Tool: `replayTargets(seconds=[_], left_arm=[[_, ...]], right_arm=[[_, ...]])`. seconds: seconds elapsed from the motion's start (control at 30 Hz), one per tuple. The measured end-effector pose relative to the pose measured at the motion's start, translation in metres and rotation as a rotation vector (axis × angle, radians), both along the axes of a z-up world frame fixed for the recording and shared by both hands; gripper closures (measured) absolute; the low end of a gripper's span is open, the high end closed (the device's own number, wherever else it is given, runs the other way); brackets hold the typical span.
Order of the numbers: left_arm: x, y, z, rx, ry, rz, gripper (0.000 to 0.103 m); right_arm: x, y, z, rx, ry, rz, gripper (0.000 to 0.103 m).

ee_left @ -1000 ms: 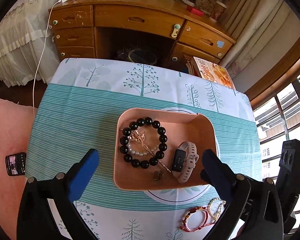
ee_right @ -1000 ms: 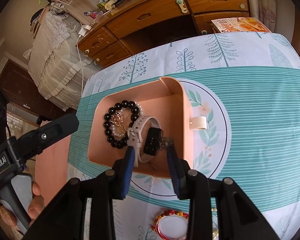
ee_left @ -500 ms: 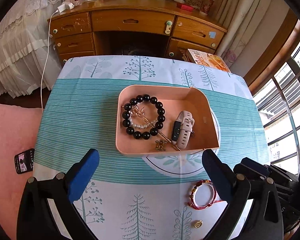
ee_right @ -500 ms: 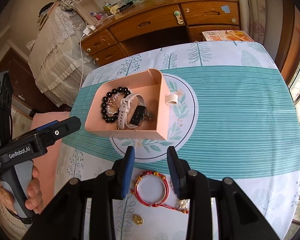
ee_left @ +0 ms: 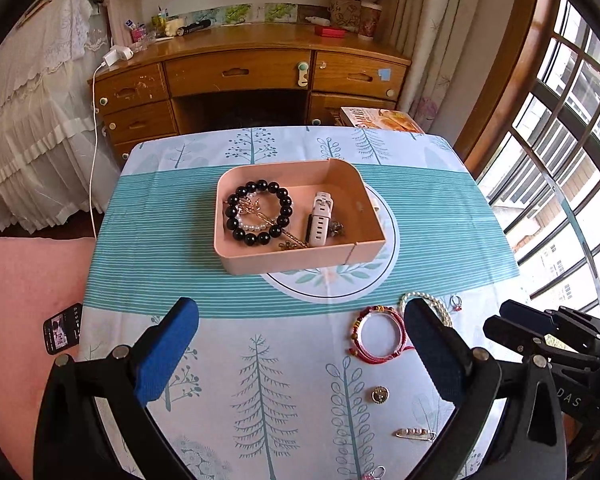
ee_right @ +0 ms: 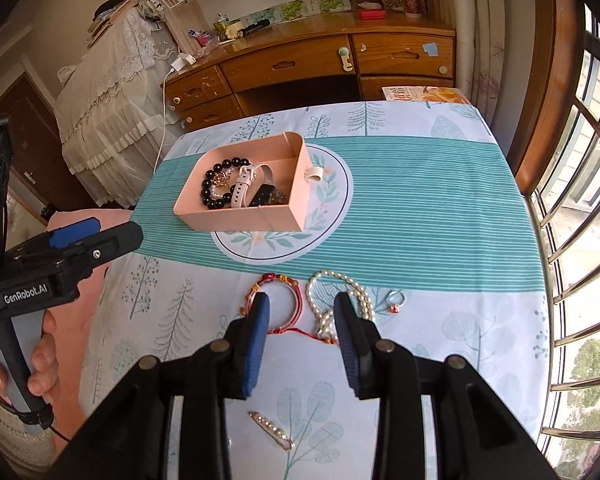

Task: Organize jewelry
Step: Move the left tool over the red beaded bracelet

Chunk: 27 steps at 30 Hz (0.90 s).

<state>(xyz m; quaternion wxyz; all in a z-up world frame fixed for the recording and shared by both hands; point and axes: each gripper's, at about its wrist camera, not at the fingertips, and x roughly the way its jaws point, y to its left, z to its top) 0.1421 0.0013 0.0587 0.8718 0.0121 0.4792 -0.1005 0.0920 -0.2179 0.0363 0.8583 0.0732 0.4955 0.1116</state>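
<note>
Nearest, the right gripper (ee_right: 300, 308) hangs unclenched and empty above the red cord bracelet (ee_right: 278, 304) and pearl strand (ee_right: 340, 292), apparently choosing the next piece. It must drop, pinch one, then carry it to the pink tray (ee_right: 284, 218) beyond. The left gripper (ee_left: 300, 320) waits, spread wide.

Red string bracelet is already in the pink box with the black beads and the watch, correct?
Not quite. The red string bracelet lies on the tablecloth, outside the pink box, just ahead of the open right claw. The right wrist view shows it. The black beads and watch are in the box.
</note>
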Motion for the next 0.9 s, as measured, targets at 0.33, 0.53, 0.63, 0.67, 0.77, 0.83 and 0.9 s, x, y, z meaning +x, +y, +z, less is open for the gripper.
replayTargets(seconds=[0.33,0.53,0.63,0.67,0.77,0.83,0.9], left_arm=[[-0.027,-0.037,-0.008,0.035,-0.004,-0.092,0.001],[-0.021,-0.052,-0.033,0.047,0.061,-0.122,0.002],[-0.011,-0.056,-0.051,0.047,0.120,-0.136,0.002],[-0.007,-0.057,-0.057,0.051,0.136,-0.137,0.002],[0.008,-0.059,-0.071,0.067,0.185,-0.146,0.003],[0.017,-0.060,-0.080,0.077,0.219,-0.158,0.006],[0.024,-0.062,-0.089,0.095,0.252,-0.165,0.012]], right_arm=[[-0.025,-0.017,-0.008,-0.077,0.035,0.003,0.069],[-0.015,-0.043,-0.022,-0.010,0.087,-0.018,0.069],[-0.005,-0.053,-0.037,0.061,0.146,-0.032,0.069],[0.000,-0.055,-0.042,0.075,0.166,-0.034,0.069],[0.014,-0.059,-0.055,0.095,0.211,-0.043,0.069],[0.021,-0.058,-0.060,0.106,0.227,-0.039,0.069],[0.028,-0.056,-0.064,0.106,0.237,-0.033,0.069]])
